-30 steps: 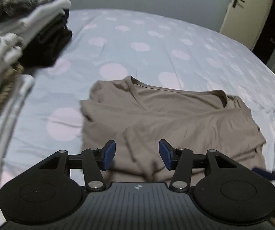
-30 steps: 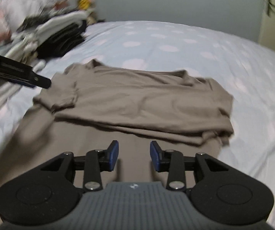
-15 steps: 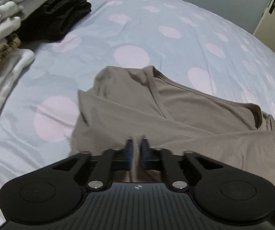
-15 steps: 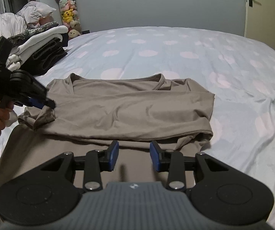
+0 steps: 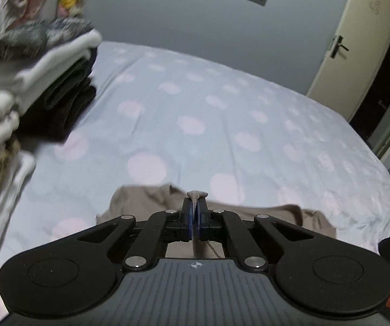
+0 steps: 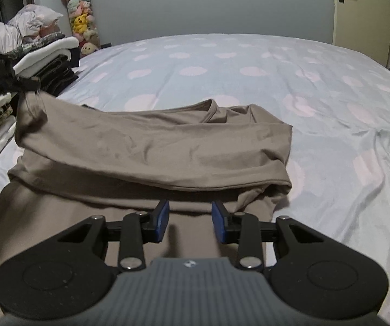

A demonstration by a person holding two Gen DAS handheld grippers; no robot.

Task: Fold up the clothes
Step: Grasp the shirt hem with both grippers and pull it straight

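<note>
1. Brown, soft and stretchy, the T-shirt (image 6: 151, 146) lies on the bed (image 6: 249, 81) right in front of me, with its neck hole at the far side.
2. Its folded top part makes a long roll that runs from left to right across my right camera view.
3. My left gripper (image 5: 195, 217) is squeezed tight on a small bit of the shirt's cloth, and a little tuft pokes out above the blue pads.
4. From my right camera I see that same gripper (image 6: 29, 88) at the left, holding up the shirt's left corner, so the cloth hangs down from it in a slope.
5. My right gripper (image 6: 190, 221) floats low over the flat lower part of the shirt. Its jaws are closing slowly, but the blue pads stand apart and I see no cloth pinched between them.
6. The bed sheet is pale blue with big pink dots and a few wrinkles.
7. A pile of folded clothes (image 6: 53, 62), white and black, sits at the left edge of the bed.
</note>
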